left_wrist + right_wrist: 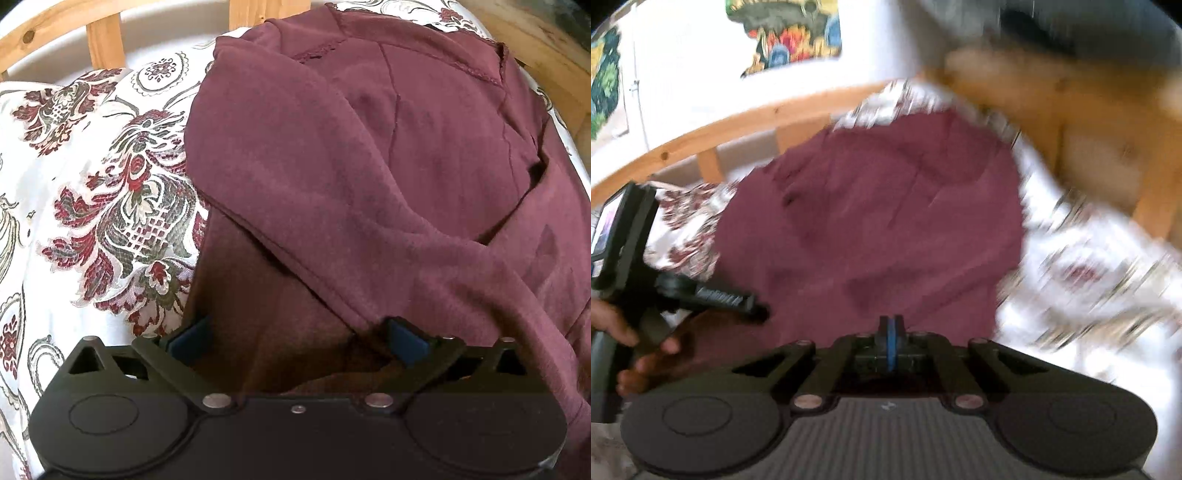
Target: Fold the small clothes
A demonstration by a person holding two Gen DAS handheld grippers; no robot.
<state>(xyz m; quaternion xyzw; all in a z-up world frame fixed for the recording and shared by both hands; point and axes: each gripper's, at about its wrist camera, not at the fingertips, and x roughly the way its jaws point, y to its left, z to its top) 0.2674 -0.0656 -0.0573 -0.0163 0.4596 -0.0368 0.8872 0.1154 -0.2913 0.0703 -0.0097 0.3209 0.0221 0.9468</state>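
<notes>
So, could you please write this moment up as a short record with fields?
garment: maroon garment, crumpled, partly folded over itself
surface: floral bedspread
surroundings: wooden rail behind the bedspread
left hand-held gripper: open, garment fabric between its blue pads, not pinched
right hand-held gripper: shut, pads together at the garment's near edge; fabric grip unclear

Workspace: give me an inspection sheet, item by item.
Surface: floral cover, white with red and green motifs.
Job's things: maroon garment, rumpled, partly folded over itself.
Clutter: nothing seen.
Grippers: left tool open, garment between its pads; right tool shut, with no cloth visibly caught; a hand grips the left tool's handle.
Cables: nothing seen.
Surroundings: wooden rail behind; colourful picture on a white wall.
</notes>
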